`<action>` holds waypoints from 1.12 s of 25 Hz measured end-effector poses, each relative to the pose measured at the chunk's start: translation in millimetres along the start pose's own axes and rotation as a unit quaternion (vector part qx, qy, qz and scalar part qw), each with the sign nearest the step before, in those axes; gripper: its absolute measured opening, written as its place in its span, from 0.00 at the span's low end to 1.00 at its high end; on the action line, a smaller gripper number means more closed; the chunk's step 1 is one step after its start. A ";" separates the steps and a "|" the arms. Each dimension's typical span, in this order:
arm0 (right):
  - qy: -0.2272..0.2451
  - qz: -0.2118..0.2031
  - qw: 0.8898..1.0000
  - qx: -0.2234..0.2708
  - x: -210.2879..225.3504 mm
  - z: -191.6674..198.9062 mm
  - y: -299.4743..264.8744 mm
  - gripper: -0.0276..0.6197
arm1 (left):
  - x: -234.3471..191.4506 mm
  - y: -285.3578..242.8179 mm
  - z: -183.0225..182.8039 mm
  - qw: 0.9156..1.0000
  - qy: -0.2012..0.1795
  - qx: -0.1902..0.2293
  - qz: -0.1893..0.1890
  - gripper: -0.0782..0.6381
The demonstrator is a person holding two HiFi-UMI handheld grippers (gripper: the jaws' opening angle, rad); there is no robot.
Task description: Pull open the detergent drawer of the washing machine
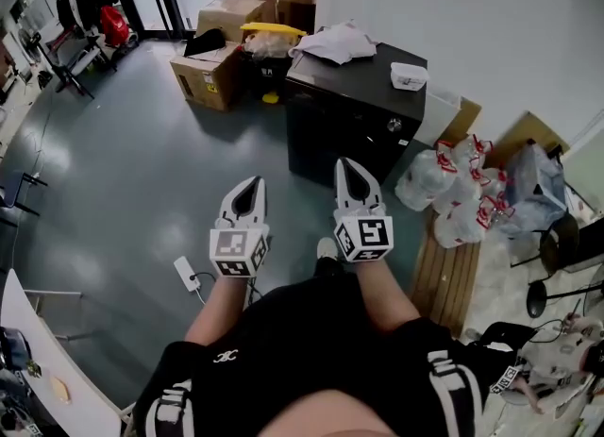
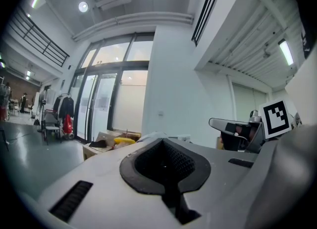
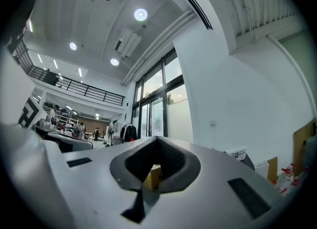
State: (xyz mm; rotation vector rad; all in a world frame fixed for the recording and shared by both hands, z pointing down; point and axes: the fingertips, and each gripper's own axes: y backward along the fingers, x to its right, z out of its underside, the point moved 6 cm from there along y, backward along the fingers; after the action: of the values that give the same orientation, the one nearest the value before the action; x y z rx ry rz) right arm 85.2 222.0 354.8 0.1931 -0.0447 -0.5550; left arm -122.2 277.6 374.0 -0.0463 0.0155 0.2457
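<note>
Black washing machine [image 1: 354, 109] front faces person [image 1: 311, 350] | left gripper [image 1: 251, 185], right gripper [image 1: 348, 167]: fingers together

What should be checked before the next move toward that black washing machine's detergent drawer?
1. Washing machine in sight ahead: ok.
2. Detergent drawer located: cannot tell; the front is dark and only a knob stands out.
3. Left hand-held gripper ready to grab: not ok; its jaws are shut and empty.
4. Right hand-held gripper ready to grab: not ok; it is also shut and empty.
5. Close enough to the machine: not ok; in the head view, floor shows between both grippers and its front.
6. Plastic bags out of the way: ok; they lie beside the machine, not in front.
</note>
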 end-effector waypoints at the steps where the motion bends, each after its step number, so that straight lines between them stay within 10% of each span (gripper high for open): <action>1: -0.001 0.002 1.000 0.001 1.3 1.4 -2.3 0.04 | -1.6 -2.0 -0.3 1.000 -0.002 0.003 0.000 0.11; 13: -0.014 0.002 1.000 0.007 45.6 33.2 -70.0 0.05 | -29.5 -71.7 12.3 1.000 -0.016 0.011 -0.015 0.11; 28: -0.024 -0.019 0.999 -0.016 187.6 83.5 -273.1 0.05 | -69.3 -315.2 9.4 0.999 -0.010 -0.030 -0.036 0.11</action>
State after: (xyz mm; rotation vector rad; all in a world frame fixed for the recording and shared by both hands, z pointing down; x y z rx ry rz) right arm 94.9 -118.5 381.8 0.1488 -0.0786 -0.5983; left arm -112.6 -44.2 398.6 -0.1036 -0.0132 0.1755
